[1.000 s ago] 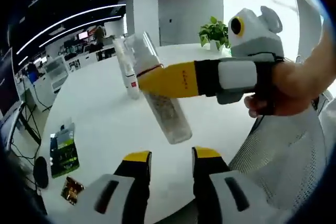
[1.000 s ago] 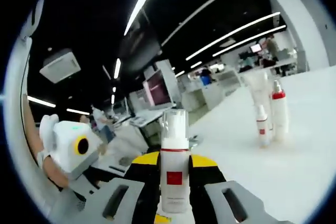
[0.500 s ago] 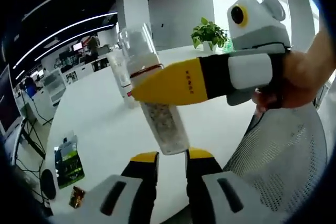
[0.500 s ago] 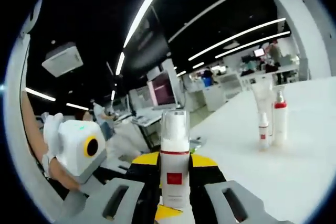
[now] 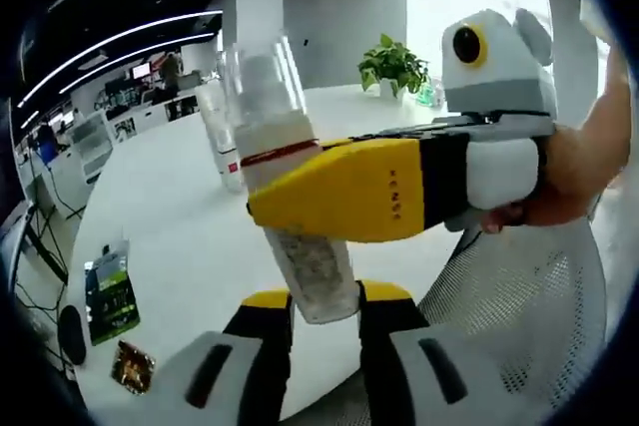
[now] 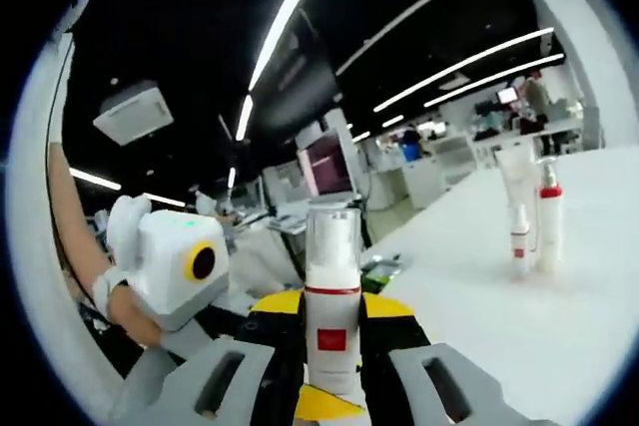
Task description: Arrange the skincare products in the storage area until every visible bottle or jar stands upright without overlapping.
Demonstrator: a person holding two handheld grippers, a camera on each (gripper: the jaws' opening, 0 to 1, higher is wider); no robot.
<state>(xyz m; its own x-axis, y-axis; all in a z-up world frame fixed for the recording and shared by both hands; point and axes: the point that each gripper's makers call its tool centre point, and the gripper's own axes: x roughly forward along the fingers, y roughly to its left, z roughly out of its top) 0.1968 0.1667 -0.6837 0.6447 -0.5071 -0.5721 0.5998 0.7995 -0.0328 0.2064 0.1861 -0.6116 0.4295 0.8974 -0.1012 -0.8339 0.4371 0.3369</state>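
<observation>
You are pinching a bottle (image 6: 332,306) in your right claw (image 6: 330,321) above the surface (image 5: 200,236), its base between your left claw's (image 5: 321,306) spread jaws; three bottles (image 6: 534,218) are already standing upright; this one is waiting to be placed.

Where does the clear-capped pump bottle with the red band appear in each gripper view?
Left gripper view: the pump bottle is centre, tilted, clamped in the right gripper.
Right gripper view: lower centre, upright between that view's own jaws.
Shared landmark: the bottles standing on the white table, upper left in the left gripper view, right in the other.

Right gripper (image 5: 270,212) gripping clear-capped bottle (image 5: 285,197); left gripper (image 5: 324,301) under it
</observation>
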